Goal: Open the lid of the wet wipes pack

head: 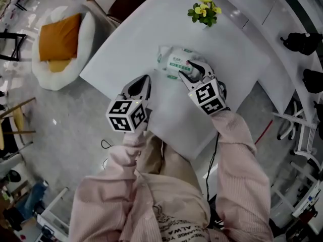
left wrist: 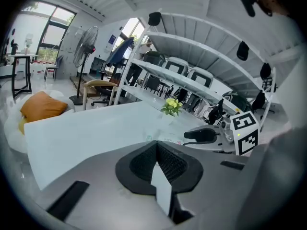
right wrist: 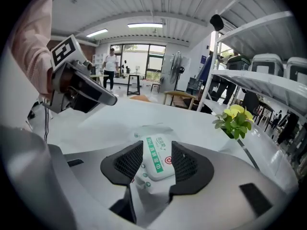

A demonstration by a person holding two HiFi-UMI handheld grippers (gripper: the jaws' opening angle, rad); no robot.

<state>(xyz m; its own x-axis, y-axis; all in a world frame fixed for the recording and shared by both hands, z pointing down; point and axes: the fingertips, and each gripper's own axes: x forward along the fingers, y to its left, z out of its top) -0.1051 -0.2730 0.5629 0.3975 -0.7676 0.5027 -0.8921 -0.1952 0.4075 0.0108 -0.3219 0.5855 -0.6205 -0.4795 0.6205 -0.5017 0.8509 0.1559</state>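
The wet wipes pack (head: 174, 59) is a white foil pack with a green-printed lid, lying mid-table. My right gripper (head: 192, 70) stands open at its near end. In the right gripper view the jaws (right wrist: 157, 147) straddle the lid, the pads close beside it, and the pack (right wrist: 153, 131) runs on beyond them; whether they touch it I cannot tell. My left gripper (head: 145, 80) hovers shut and empty over the bare table, left of the pack. In the left gripper view its pads meet (left wrist: 156, 145), with only a sliver of the pack (left wrist: 165, 139) showing past them.
A small pot of yellow flowers (head: 204, 11) stands at the far side of the white table (head: 126, 54). A round white chair with an orange cushion (head: 60, 39) sits on the floor to the left. Shelving (head: 303, 44) runs along the right.
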